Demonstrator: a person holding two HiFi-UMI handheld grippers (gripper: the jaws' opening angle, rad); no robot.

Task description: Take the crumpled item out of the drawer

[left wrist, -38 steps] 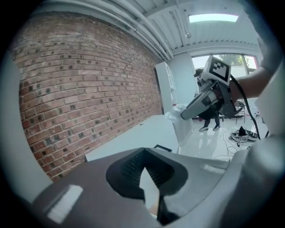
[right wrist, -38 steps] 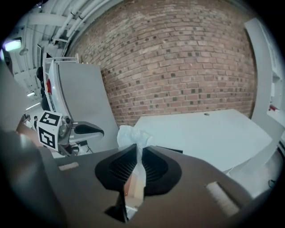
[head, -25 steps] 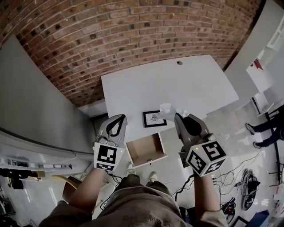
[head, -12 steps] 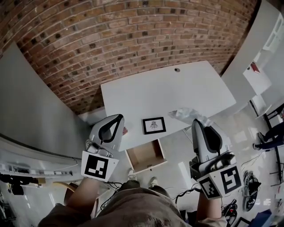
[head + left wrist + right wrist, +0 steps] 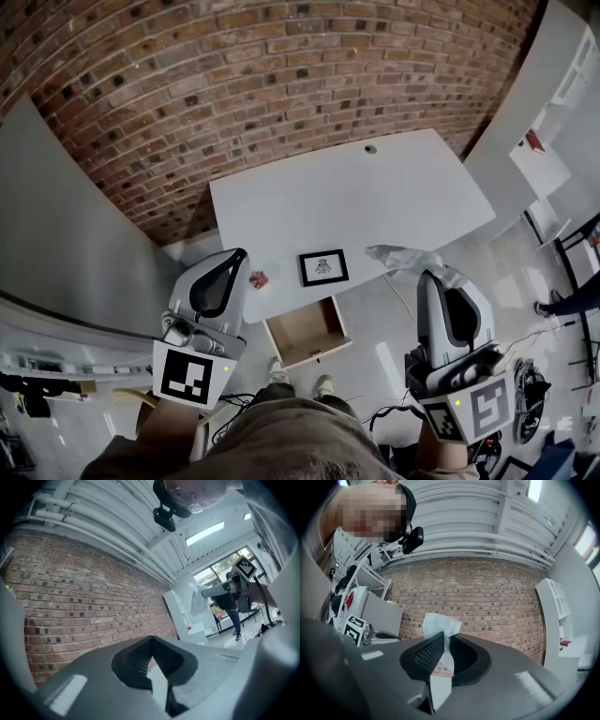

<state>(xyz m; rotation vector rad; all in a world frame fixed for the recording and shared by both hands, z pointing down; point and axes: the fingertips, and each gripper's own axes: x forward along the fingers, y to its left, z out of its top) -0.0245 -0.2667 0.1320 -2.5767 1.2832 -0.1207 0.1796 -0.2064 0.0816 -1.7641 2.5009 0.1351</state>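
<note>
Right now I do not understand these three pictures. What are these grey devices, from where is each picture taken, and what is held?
A person holds a two-jaw gripper in each hand. The head view looks down from the person's head: left gripper, right gripper, a white table with a framed picture and a small red thing, and an open drawer, empty. The other two views ride on the grippers. The left jaws are shut on nothing; the right jaws pinch a crumpled white tissue.
</note>
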